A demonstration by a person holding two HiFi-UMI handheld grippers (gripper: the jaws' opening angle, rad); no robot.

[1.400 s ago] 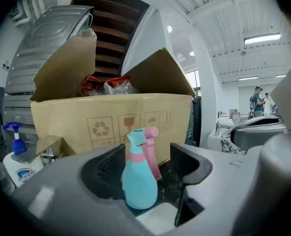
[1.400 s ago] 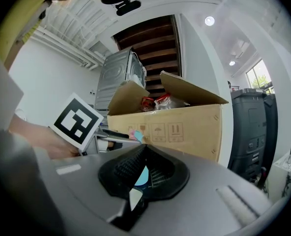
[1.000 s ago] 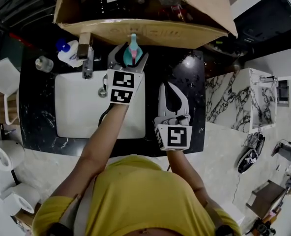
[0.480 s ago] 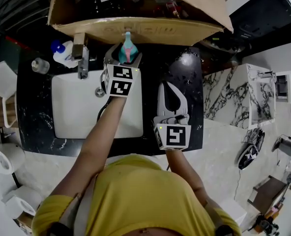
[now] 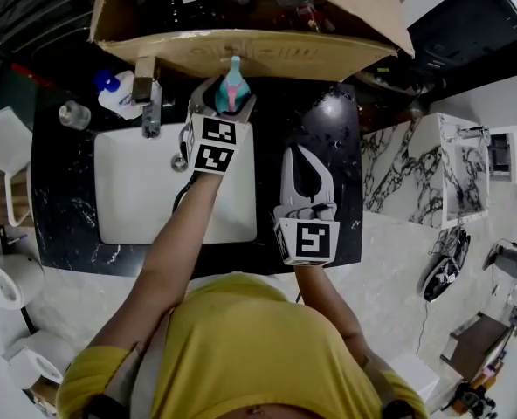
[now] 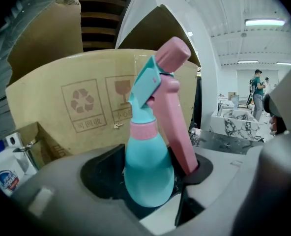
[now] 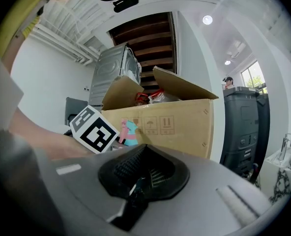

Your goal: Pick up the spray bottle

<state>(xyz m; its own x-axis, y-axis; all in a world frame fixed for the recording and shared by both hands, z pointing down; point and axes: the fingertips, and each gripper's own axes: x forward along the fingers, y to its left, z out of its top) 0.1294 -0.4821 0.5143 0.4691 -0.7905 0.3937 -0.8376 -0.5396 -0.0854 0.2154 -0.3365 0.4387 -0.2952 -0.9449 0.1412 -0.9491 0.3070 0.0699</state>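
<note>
A spray bottle (image 5: 230, 92) with a teal body and a pink trigger head stands upright at the back of the black counter, just in front of the cardboard box. My left gripper (image 5: 225, 99) is shut on it, one jaw on each side of the teal body (image 6: 148, 173). The pink trigger points to the right in the left gripper view. My right gripper (image 5: 301, 153) is shut with nothing in it, over the counter right of the sink. In the right gripper view its jaws (image 7: 135, 190) meet, and the bottle (image 7: 129, 132) shows far off beside the left marker cube.
A large open cardboard box (image 5: 250, 55) hangs over the counter's back edge. A white sink basin (image 5: 136, 190) with a faucet (image 5: 150, 103) lies left of the bottle. A white bottle with a blue cap (image 5: 119, 94) and a small jar (image 5: 73, 114) stand at the back left.
My left gripper with the spray bottle has shifted only slightly, a little toward the box. The right gripper has stayed where it was.
</note>
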